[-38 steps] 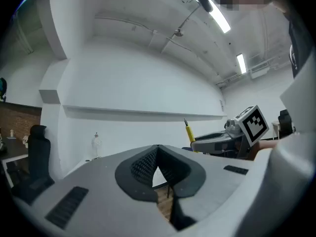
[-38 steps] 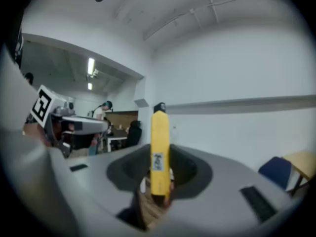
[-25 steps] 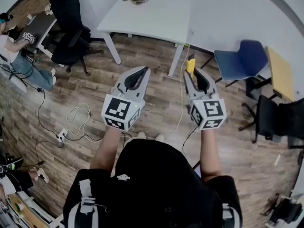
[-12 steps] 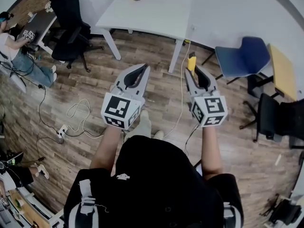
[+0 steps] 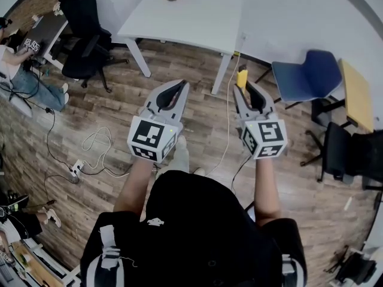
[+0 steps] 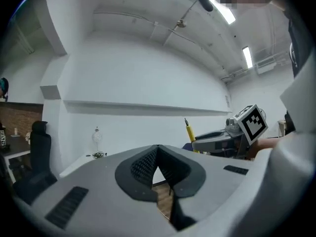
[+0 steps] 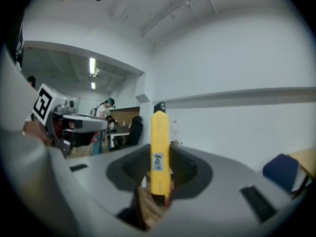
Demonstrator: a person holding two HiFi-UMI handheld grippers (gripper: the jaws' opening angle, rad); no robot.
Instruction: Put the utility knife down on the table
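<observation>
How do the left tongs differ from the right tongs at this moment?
The right tongs grip a yellow utility knife, which stands upright between the jaws; the left tongs hold nothing. The jaws of the left tongs meet at their tips, while those of the right tongs are kept apart by the knife. Both are grey and point toward the white table.

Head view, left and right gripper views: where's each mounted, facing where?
Head view: person's head, steeply down at floor, white table; shows torso, forearms, left gripper, right gripper.
Left gripper view: on left gripper, level along its shut, empty jaws toward wall.
Right gripper view: on right gripper, along jaws clamped on utility knife.
Shared: all three show that knife.
</observation>
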